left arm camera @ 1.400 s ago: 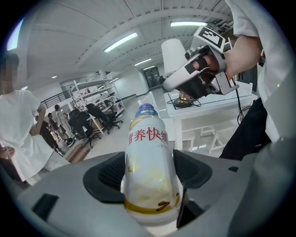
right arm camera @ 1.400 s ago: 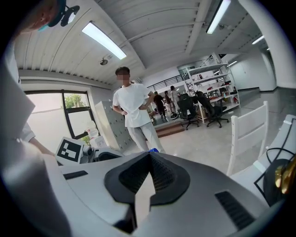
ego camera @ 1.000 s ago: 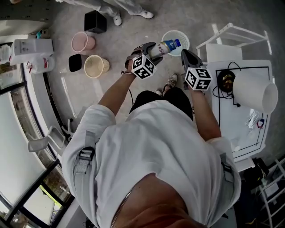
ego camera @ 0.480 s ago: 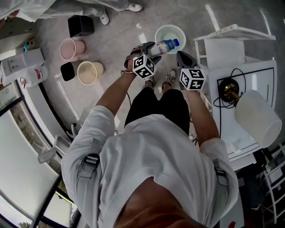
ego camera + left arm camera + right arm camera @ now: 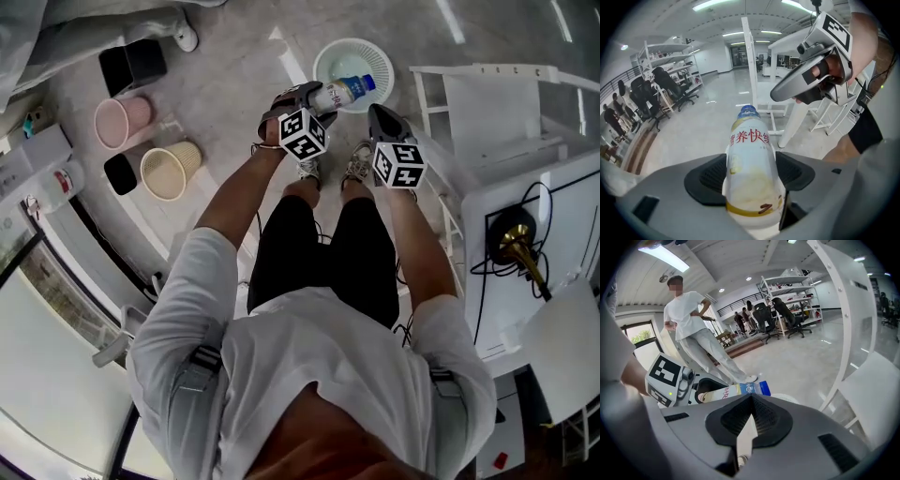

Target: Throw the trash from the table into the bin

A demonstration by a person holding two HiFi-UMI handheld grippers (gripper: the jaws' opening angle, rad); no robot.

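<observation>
My left gripper (image 5: 317, 99) is shut on a pale plastic bottle (image 5: 343, 91) with a blue cap and red print. The bottle's cap end reaches over the rim of the round white bin (image 5: 328, 58) on the floor. In the left gripper view the bottle (image 5: 751, 164) stands out between the pads, which press on its sides. My right gripper (image 5: 379, 114) hangs just right of the bottle, beside the bin, its jaws shut. A thin pale sliver shows between its pads (image 5: 761, 420); I cannot tell what it is. The right gripper view shows the bottle (image 5: 736, 390) just ahead.
A pink basket (image 5: 120, 120), a beige basket (image 5: 170, 170) and two black bins (image 5: 132, 64) stand on the floor at left. A white rack (image 5: 487, 105) and a white table (image 5: 562, 202) with a brass lamp (image 5: 518, 244) stand at right. A person (image 5: 690, 329) stands beyond the bin.
Both grippers have dropped towards the floor. The bottle, still held, now lies closer over the white bin, and the right gripper has come down beside it.
</observation>
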